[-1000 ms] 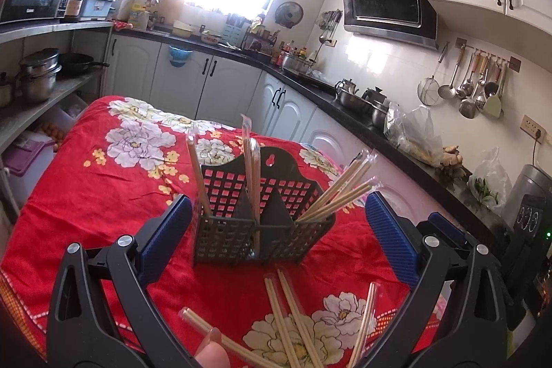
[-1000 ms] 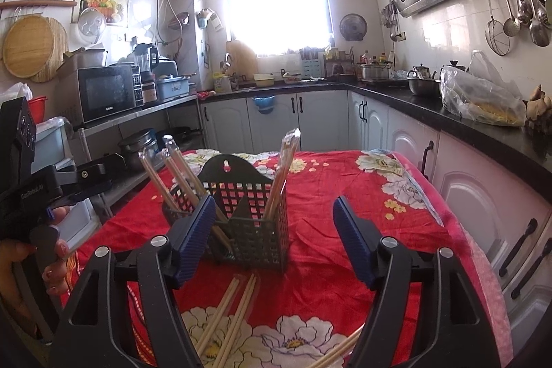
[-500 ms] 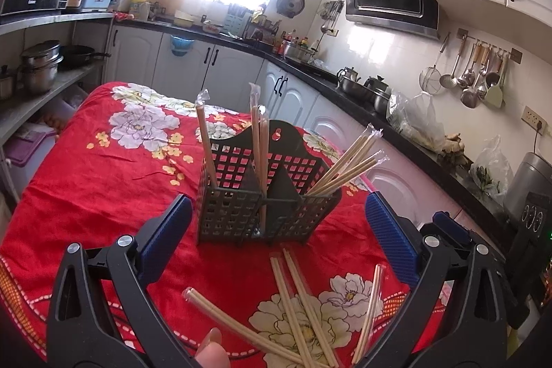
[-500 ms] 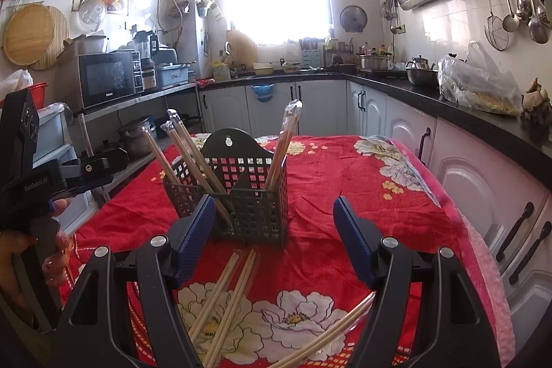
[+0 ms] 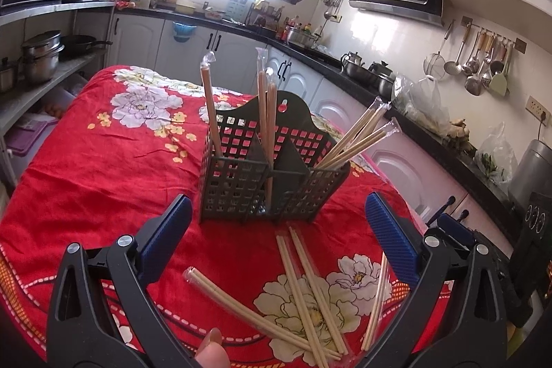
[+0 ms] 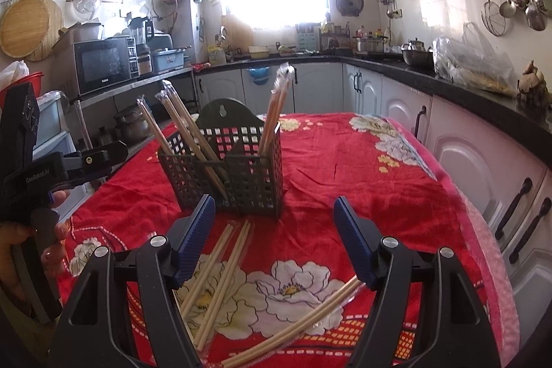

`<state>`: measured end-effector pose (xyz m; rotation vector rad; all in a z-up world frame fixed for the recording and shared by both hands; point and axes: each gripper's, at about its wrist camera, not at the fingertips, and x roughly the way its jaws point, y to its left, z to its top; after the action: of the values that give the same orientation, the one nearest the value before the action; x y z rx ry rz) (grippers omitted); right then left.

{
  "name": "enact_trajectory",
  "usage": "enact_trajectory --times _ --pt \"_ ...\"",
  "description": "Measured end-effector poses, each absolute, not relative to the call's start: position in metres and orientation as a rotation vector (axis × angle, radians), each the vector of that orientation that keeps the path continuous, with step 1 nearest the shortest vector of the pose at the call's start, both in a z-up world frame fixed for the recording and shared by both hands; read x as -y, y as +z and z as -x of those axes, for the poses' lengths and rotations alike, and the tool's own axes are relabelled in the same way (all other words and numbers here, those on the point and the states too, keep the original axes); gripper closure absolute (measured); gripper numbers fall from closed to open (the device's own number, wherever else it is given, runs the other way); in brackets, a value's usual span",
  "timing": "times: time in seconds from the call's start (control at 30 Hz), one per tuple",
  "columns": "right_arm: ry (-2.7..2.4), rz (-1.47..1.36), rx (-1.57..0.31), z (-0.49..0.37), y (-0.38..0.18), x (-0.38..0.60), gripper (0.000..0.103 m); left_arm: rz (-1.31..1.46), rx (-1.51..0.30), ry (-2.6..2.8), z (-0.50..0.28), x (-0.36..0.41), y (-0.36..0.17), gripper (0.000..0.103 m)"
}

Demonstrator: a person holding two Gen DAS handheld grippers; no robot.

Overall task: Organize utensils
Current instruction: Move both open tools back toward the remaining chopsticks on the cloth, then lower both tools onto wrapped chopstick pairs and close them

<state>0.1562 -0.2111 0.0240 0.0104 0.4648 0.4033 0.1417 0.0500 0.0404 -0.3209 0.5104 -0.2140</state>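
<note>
- Several loose wrapped chopstick pairs lie flat on the red flowered cloth [image 5: 103, 161], in front of the dark slotted utensil caddy [image 5: 272, 175] that stands mid-frame with other pairs upright or leaning in its compartments.
- In the left wrist view, the lower left of the frame holds one pair [image 5: 241, 309] running diagonally from between the pads toward lower right; its near tip sits closest to the left gripper [image 5: 276, 244], whose jaws stand wide and empty.
- Lower centre holds a crossed bundle [image 5: 307, 288], long axis pointing up toward the caddy; a single pair [image 5: 376, 295] lies at lower right.
- In the right wrist view, the right gripper [image 6: 274, 237] is likewise wide and holds nothing; two pairs [image 6: 220, 268] lie by its left pad, another [image 6: 303, 323] slants below its right pad.
- Both grippers tilt gently downward; each seems about equally near its sticks.
</note>
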Motion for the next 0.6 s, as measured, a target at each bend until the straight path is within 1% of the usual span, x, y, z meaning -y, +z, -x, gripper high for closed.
enact_trajectory --times 0.6 --pt "0.365 -0.04 -0.558 -0.161 -0.007 0.225 0.034 0.29 -0.625 -0.269 -0.152 -0.025 0.006 0.011"
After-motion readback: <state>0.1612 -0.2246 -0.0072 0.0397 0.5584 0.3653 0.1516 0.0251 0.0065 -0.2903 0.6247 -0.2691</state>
